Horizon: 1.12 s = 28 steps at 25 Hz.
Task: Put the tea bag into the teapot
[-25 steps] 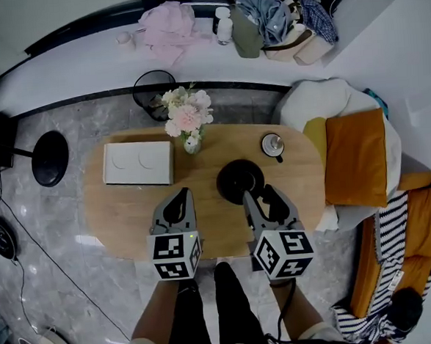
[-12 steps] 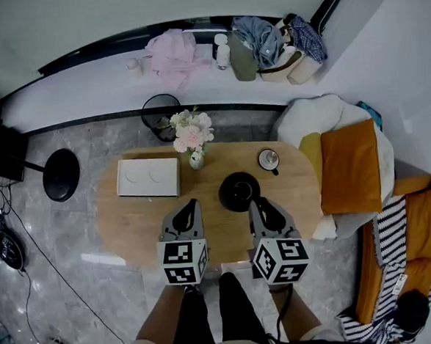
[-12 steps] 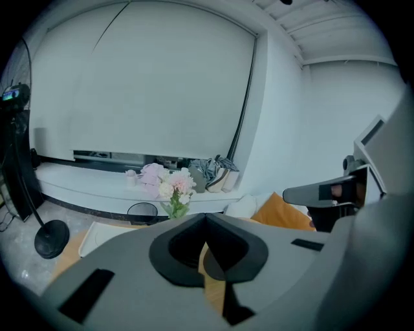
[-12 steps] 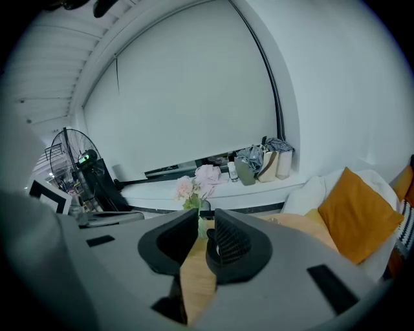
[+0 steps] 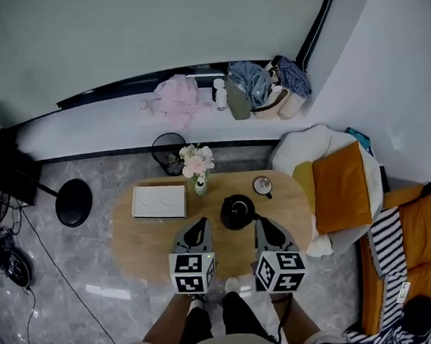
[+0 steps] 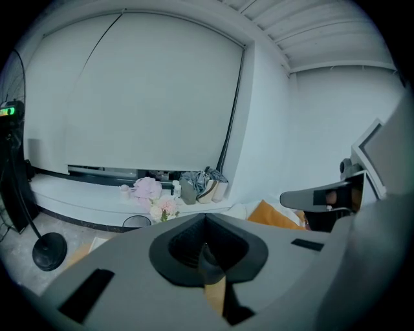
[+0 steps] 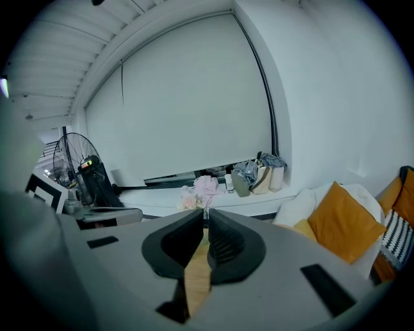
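Just ahead of the closing, empty right fingers [image 5: 267, 232], the teapot [image 5: 238, 211]

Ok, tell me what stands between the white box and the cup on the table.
The flower vase stands between the white box and the cup; the head view shows it, with the teapot just nearer the person.

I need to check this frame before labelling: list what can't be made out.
Tea bag: not recognisable in any view; head view too small.
Teapot: head view, too small to tell whether the lid is on.
Cup: head view, contents too small to see.
Table: left gripper view, mostly hidden behind the left gripper.
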Tool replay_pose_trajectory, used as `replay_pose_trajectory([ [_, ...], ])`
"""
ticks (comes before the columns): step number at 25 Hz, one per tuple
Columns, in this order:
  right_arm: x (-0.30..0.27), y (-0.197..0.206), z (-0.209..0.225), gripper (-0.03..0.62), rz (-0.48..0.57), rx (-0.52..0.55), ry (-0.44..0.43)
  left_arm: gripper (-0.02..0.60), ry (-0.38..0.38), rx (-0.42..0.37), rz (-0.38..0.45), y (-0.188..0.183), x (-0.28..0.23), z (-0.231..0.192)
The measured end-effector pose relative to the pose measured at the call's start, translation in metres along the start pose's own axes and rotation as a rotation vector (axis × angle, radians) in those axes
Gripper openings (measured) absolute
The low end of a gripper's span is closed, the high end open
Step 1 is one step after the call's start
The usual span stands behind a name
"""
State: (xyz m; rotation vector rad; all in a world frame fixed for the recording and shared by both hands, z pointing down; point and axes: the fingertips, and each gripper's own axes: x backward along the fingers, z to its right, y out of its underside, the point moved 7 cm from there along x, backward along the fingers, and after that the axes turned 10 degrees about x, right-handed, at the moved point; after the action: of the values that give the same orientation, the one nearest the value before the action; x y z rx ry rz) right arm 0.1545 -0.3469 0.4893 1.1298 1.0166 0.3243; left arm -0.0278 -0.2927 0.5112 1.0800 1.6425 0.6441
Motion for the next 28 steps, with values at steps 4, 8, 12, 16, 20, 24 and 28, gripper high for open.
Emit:
replay_pose_trajectory([
  [4, 0.019, -0.012, 0.0, 0.048, 0.027, 0.014, 0.013, 0.008, 0.019, -0.02, 0.028, -0.012, 0.017, 0.015],
  [8, 0.036, -0.024, -0.001, 0.048, 0.057, 0.028, 0.024, 0.008, 0.045, -0.025, 0.057, -0.025, 0.034, 0.028],
  [12, 0.053, -0.036, -0.001, 0.048, 0.097, 0.043, 0.035, 0.008, 0.08, -0.038, 0.097, -0.04, 0.049, 0.042],
  [16, 0.067, -0.05, 0.0, 0.046, 0.145, 0.049, 0.047, 0.008, 0.115, -0.061, 0.153, -0.06, 0.058, 0.054],
  [20, 0.072, -0.06, -0.003, 0.046, 0.173, 0.048, 0.056, 0.008, 0.126, -0.062, 0.176, -0.072, 0.063, 0.057],
  [24, 0.074, -0.061, -0.001, 0.044, 0.18, 0.044, 0.06, 0.008, 0.134, -0.078, 0.171, -0.071, 0.061, 0.062],
  [28, 0.075, -0.062, 0.001, 0.045, 0.178, 0.044, 0.06, 0.008, 0.137, -0.093, 0.169, -0.072, 0.059, 0.065],
])
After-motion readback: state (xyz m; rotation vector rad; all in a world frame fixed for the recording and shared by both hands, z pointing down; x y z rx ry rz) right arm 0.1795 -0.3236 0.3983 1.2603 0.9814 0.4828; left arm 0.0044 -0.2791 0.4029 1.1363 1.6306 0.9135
